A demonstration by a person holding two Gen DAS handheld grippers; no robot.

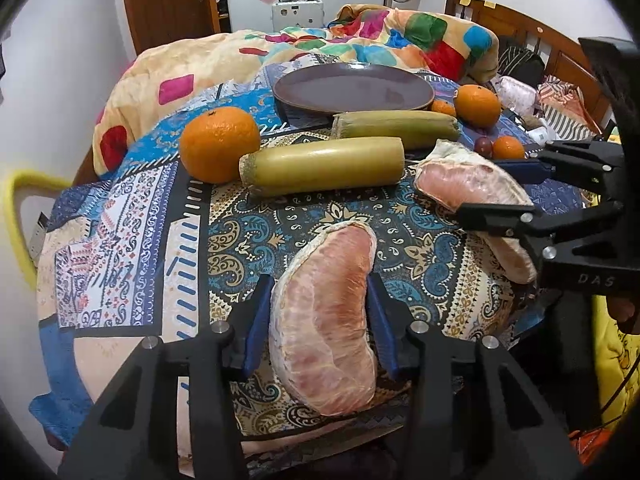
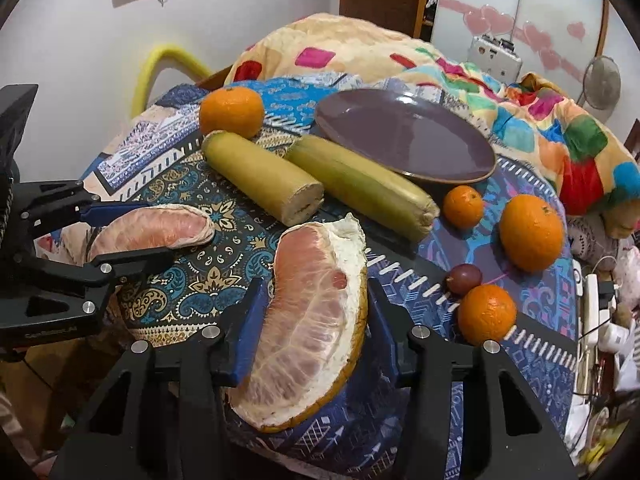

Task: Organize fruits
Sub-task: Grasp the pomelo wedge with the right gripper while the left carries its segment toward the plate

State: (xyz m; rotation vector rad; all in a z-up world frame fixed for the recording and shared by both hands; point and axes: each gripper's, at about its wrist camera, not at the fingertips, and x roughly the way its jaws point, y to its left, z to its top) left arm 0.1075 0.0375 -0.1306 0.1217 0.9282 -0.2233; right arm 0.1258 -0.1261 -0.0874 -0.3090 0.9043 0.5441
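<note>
Pomelo segments sit low in each wrist view: the left gripper (image 1: 320,320) is closed against one pomelo segment (image 1: 326,320), the right gripper (image 2: 316,328) against a second pomelo wedge (image 2: 308,320), both resting on the counter (image 1: 248,240). Nothing looks sorted yet: the purple plate (image 1: 352,88), upper centre, is empty, while oranges (image 1: 220,142) and sugarcane pieces (image 1: 324,164) lie loose around it

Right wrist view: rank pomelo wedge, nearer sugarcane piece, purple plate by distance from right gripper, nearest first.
1. pomelo wedge: between the right gripper fingers, bottom centre.
2. nearer sugarcane piece: beyond it, centre-left on the cloth.
3. purple plate: farthest, upper right, empty.
</note>
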